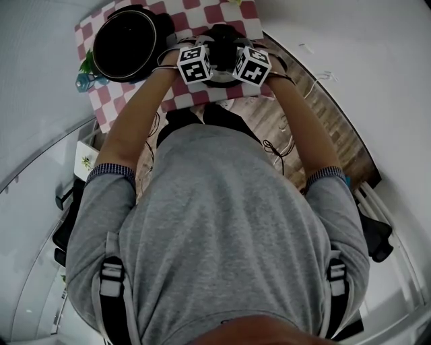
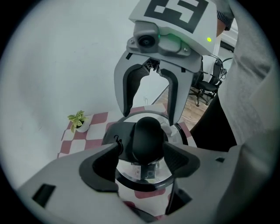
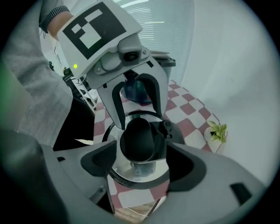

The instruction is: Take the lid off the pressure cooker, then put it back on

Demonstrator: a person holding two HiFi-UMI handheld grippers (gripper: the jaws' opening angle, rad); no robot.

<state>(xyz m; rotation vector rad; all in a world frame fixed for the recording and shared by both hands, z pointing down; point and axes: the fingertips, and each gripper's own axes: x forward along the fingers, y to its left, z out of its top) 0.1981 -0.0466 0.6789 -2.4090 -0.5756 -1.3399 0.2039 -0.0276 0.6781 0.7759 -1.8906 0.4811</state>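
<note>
Each gripper view shows its own tongs spread apart with the lid's black knob between them, unclamped. The left tongs and right tongs face each other across it. The head view alone shows the pot open-mouthed, outside the left tongs. The lid lies flat under both tongs on the checked cloth over the surface. Its knob points up and its black bar juts sideways. A plant stands beyond, by a white wall. The floor is wood.
</note>
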